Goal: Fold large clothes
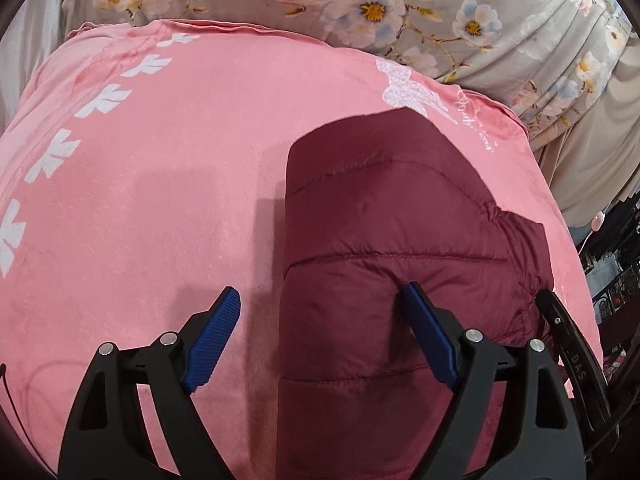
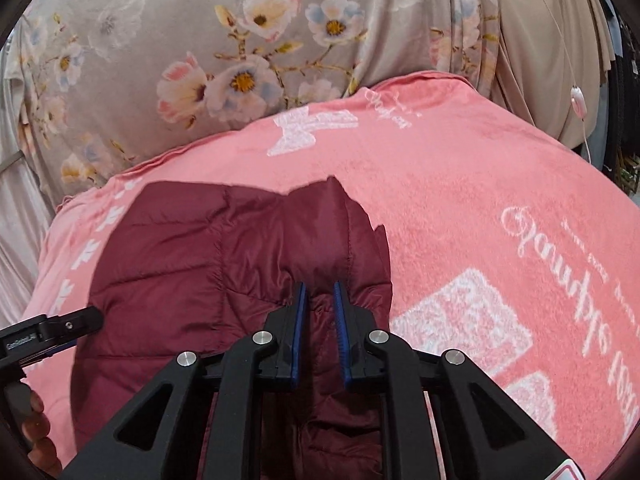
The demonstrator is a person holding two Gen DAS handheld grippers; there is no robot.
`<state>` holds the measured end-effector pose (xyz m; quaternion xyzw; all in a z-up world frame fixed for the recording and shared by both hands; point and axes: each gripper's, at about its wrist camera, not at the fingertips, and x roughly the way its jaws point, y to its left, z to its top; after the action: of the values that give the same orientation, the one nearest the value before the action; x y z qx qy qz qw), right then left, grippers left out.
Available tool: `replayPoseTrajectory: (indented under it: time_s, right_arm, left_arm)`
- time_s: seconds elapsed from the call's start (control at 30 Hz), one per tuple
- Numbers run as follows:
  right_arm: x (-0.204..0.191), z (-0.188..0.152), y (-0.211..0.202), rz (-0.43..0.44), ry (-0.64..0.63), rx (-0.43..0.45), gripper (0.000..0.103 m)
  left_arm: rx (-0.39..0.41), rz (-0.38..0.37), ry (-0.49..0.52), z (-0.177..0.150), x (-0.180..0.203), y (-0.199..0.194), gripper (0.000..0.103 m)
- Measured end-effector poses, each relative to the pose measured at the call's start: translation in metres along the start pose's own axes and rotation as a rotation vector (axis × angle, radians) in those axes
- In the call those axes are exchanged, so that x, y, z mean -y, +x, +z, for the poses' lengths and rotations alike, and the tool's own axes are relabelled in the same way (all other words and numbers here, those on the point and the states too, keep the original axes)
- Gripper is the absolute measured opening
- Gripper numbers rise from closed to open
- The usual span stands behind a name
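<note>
While the right gripper (image 2: 320,294) stands with its blue pads (image 2: 299,320) drawn close together, a narrow gap shows between them, and a pinch of maroon fabric rises into that gap; whether the pads truly press it cannot be told from the wrist view.

Left gripper (image 1: 320,304) — jaws spread wide, released, nothing clasped. One blue pad (image 1: 212,340) hangs over bare pink cloth, the other (image 1: 430,332) over the garment; the garment's straight left edge runs between the two.

Item: maroon quilted jacket (image 1: 380,208) — puffy, stitched in horizontal channels, gathered elastic along one hem at its right side in the left wrist view. It lies folded into a compact block on the pink blanket, nearer the person's side, its far corner pointing toward the floral fabric.

Item: pink blanket (image 1: 160,180) — plush, printed with white leaf shapes down one border, a white bow motif and white script; spread flat beneath the jacket.

Item: floral cloth (image 2: 180,60) — grey ground, pink, white and blue blossoms, lying just beyond the blanket's far edge.

Item: beige fabric (image 2: 540,40) — pleated, plain, to the right of the floral cloth.

Also noted: fingers of a hand (image 2: 38,428) at the lower left edge of the right wrist view, wrapped on the other tool's black handle.
</note>
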<state>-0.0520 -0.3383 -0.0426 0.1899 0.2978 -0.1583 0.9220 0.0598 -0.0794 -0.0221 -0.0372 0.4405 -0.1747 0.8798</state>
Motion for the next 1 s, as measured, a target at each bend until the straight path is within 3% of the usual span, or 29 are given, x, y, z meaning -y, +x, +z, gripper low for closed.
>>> replayPoseTrajectory:
  time_s: [0.67, 1.0]
  right_arm:
    - [0.014, -0.020, 0.029, -0.013, 0.047, -0.058, 0.008]
    - [0.012, -0.020, 0.032, -0.023, 0.042, -0.058, 0.008]
  left_arm:
    - [-0.036, -0.006, 0.032, -0.013, 0.009, 0.037, 0.086]
    - [-0.012, 0.019, 0.049, -0.021, 0.013, 0.047, 0.090]
